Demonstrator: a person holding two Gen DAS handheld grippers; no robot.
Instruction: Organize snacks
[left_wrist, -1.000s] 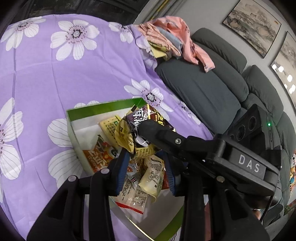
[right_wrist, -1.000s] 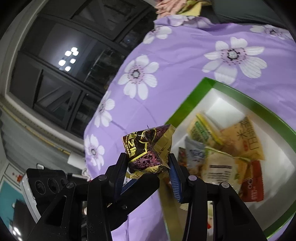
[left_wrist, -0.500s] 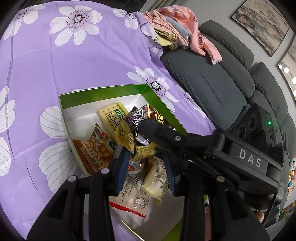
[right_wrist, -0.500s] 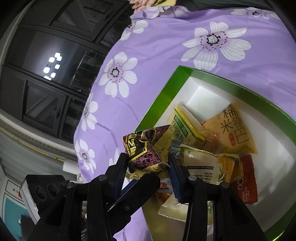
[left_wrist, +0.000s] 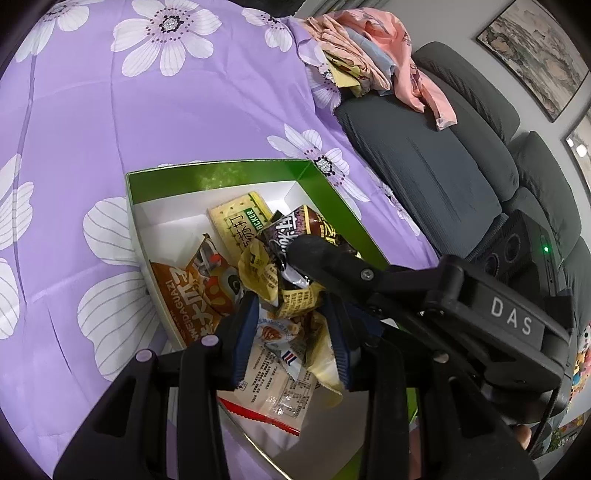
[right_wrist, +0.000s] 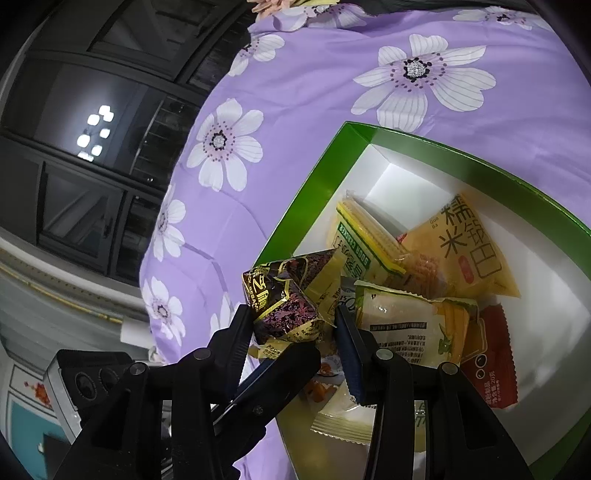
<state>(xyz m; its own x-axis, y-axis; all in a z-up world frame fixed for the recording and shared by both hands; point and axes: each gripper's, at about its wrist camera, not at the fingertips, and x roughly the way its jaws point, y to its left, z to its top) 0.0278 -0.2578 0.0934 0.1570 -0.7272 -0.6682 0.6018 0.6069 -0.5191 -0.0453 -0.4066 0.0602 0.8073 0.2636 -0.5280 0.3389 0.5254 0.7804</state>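
A crumpled dark brown and yellow snack packet (left_wrist: 295, 236) hangs just over a green box (left_wrist: 221, 173) with a white inside. My left gripper (left_wrist: 291, 332) is shut on the packet's yellow end. One finger (left_wrist: 332, 258) of my right gripper reaches in from the right across the packet. In the right wrist view my right gripper (right_wrist: 291, 325) is shut on the same packet (right_wrist: 284, 299), with a left finger (right_wrist: 291, 362) below it. The box (right_wrist: 314, 195) holds several packets: a cracker pack (left_wrist: 240, 225), an orange pack (left_wrist: 188, 295) and a yellow rice pack (right_wrist: 465, 251).
The box lies on a purple cloth (left_wrist: 110, 129) with white flowers. A grey sofa (left_wrist: 424, 155) runs along the right, with a heap of clothes (left_wrist: 369, 70) on its far end. Dark windows (right_wrist: 92, 110) stand beyond the cloth's other edge.
Both grippers have sunk toward the box with the packet between them, and both wrists have rolled a little. The hold on the packet is the same.
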